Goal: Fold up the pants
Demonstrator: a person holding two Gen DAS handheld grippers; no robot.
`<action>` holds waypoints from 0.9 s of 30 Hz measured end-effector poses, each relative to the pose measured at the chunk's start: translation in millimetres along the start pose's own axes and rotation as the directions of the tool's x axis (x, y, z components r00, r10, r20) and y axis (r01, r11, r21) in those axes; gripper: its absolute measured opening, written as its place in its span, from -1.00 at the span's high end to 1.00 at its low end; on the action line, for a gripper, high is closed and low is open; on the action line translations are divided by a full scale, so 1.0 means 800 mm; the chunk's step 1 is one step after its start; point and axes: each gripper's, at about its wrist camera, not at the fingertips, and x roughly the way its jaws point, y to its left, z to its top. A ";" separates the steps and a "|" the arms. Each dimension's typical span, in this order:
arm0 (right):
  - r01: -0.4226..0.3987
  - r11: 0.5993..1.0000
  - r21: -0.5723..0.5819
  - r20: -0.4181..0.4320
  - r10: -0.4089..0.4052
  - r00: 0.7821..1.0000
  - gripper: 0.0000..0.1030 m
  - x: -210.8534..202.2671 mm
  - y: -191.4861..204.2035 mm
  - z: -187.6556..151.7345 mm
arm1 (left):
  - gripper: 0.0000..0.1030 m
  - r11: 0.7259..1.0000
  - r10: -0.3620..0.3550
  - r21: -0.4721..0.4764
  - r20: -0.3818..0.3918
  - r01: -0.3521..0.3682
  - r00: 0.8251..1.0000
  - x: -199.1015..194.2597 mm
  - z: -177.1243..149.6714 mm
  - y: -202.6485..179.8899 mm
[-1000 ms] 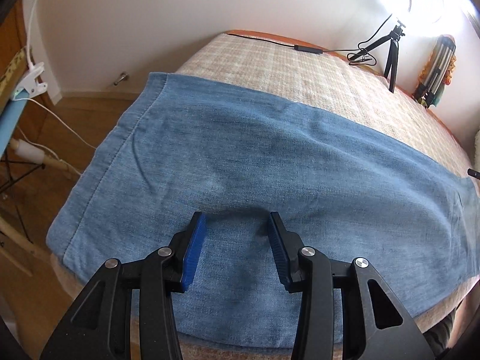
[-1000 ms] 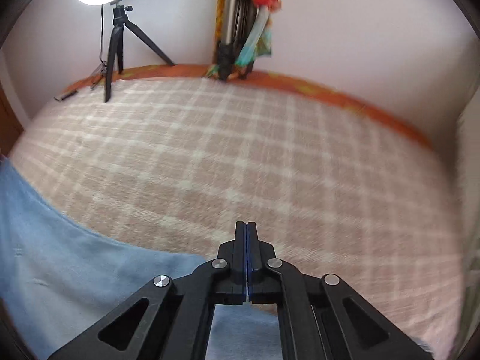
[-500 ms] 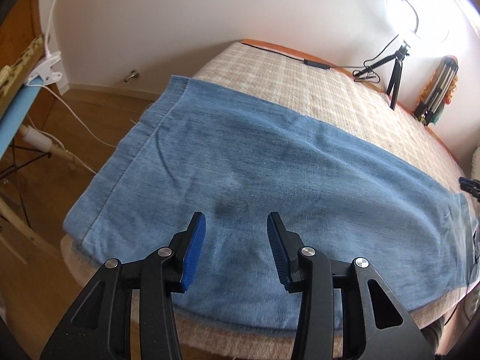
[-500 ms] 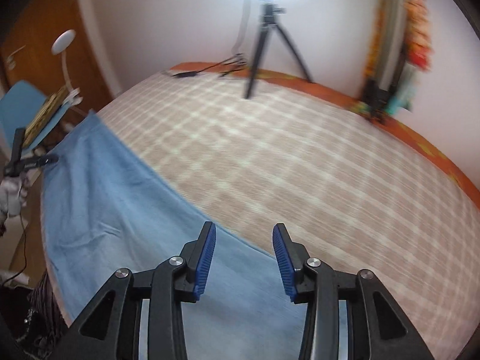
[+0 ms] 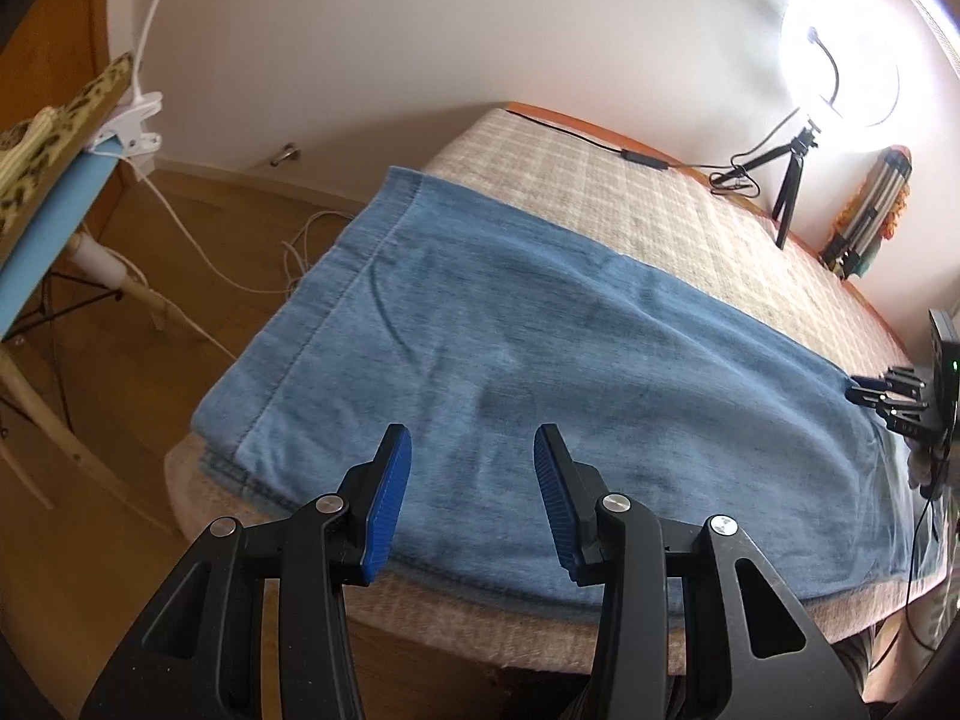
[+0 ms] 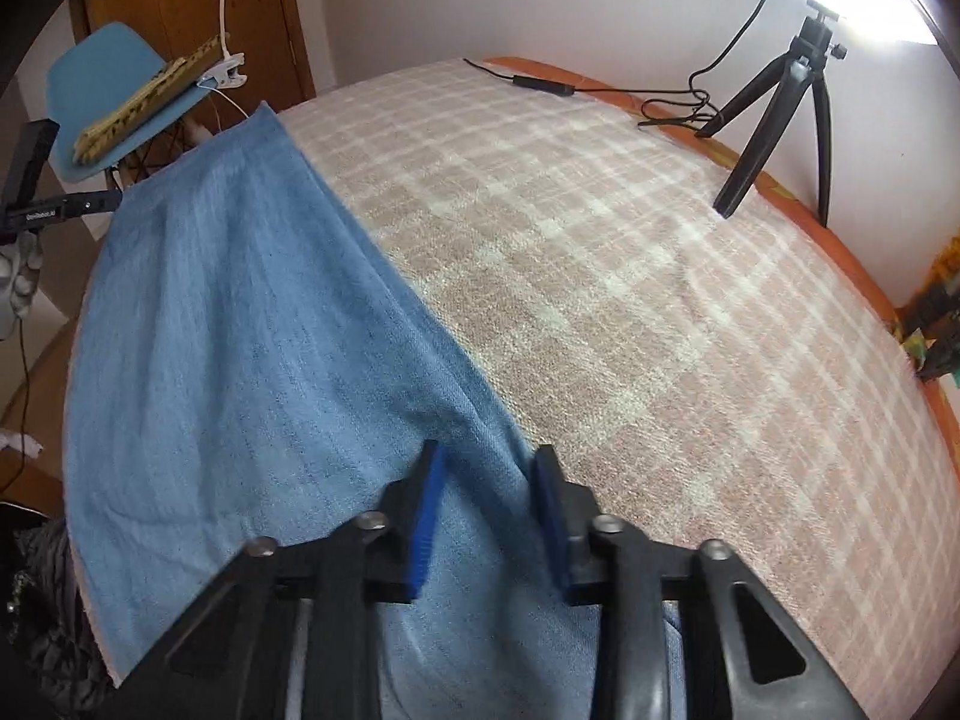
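My right gripper (image 6: 485, 483) has swung back over the folded blue jeans (image 5: 540, 360), and its jaws have just been closing, the far fold edge of the denim between them, pads not yet pressing. My left gripper (image 5: 471, 480) hovers apart and empty above the near edge. The jeans lie flat along the near side of the checked bedspread (image 6: 630, 276).

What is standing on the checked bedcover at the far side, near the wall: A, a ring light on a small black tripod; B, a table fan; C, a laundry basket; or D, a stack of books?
A: the ring light glows on a small black tripod whose legs rest on the checked bedcover by the wall, beyond the pants.
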 end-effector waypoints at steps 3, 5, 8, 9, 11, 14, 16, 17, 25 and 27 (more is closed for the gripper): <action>0.073 0.996 -0.043 0.011 -0.072 0.997 0.99 -0.005 0.013 0.002 | 0.20 1.000 0.017 -0.009 0.004 -0.017 1.000 -0.002 0.000 0.009; 0.110 0.994 -0.023 0.029 -0.110 0.994 1.00 -0.011 0.005 0.007 | 0.20 0.999 0.022 -0.039 0.009 -0.022 1.000 -0.006 0.000 0.021; 0.142 0.990 -0.006 0.002 -0.142 0.990 1.00 0.002 -0.004 0.010 | 0.20 0.996 0.033 -0.087 0.021 -0.031 0.999 -0.013 -0.002 0.042; 0.176 0.984 -0.021 -0.004 -0.176 0.984 1.00 0.007 -0.001 0.010 | 0.20 0.994 0.038 -0.102 0.024 -0.035 0.999 -0.016 -0.002 0.049; 0.228 0.974 -0.010 -0.015 -0.228 0.974 1.00 0.012 -0.005 0.012 | 0.20 0.989 0.040 -0.142 0.025 -0.036 0.999 -0.022 -0.003 0.066; 0.211 0.974 0.087 -0.023 -0.210 0.977 1.00 0.003 -0.024 0.013 | 0.10 0.975 0.028 -0.220 0.027 -0.021 0.999 -0.031 -0.004 0.093; 0.173 0.979 0.110 -0.008 -0.173 0.985 0.87 -0.008 -0.025 0.012 | -0.16 0.959 0.003 -0.282 0.036 0.007 0.999 -0.036 -0.007 0.114; 0.188 0.976 0.113 0.002 -0.189 0.982 0.75 -0.017 -0.021 0.011 | -0.19 0.950 -0.014 -0.312 0.040 0.026 0.999 -0.037 -0.008 0.123; 0.086 0.971 0.222 0.113 -0.113 0.987 0.17 -0.094 0.011 -0.006 | -0.20 0.868 -0.127 -0.483 0.016 0.119 0.992 -0.017 -0.021 0.166; 0.069 0.970 0.232 0.139 -0.104 0.985 0.00 -0.114 0.024 -0.013 | -0.20 0.841 -0.158 -0.524 0.001 0.135 0.987 -0.009 -0.024 0.171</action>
